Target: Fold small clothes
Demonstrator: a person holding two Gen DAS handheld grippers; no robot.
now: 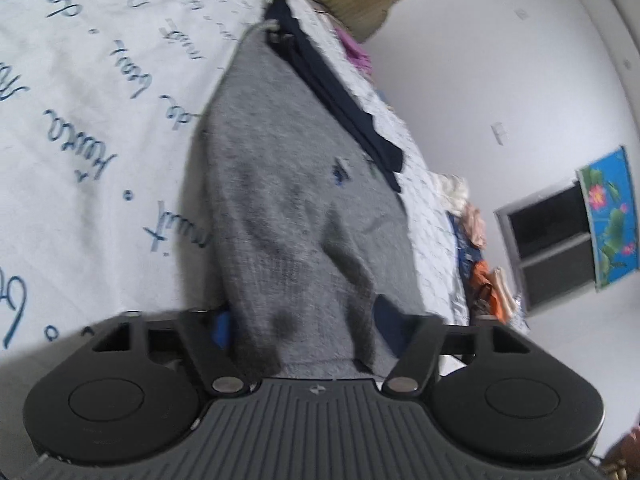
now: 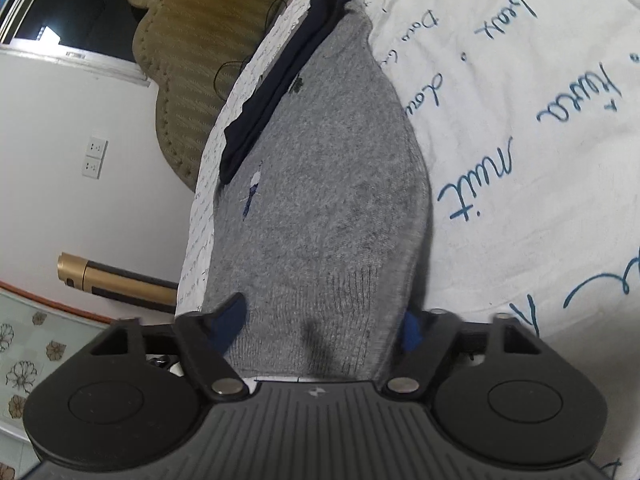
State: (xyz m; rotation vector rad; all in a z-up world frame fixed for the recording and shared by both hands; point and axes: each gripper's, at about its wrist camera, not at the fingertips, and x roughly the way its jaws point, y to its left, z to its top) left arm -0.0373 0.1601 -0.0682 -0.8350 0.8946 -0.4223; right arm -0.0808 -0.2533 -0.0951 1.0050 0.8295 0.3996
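A small grey knit sweater (image 1: 296,184) with a dark navy band (image 1: 340,96) along one edge lies stretched over the white bedsheet. My left gripper (image 1: 304,320) is shut on one end of it, blue pads pinching the ribbed knit. In the right wrist view the same grey sweater (image 2: 328,184) and its navy band (image 2: 276,92) run away from the camera. My right gripper (image 2: 324,320) is shut on the other ribbed end. The cloth hangs taut between both grippers, partly lifted off the bed.
The white sheet with blue handwriting print (image 1: 92,120) (image 2: 520,140) covers the bed. A tan headboard (image 2: 192,72) stands behind. Loose clothes (image 1: 484,268) pile at the bed's edge. A window (image 1: 548,248) and white wall lie beyond.
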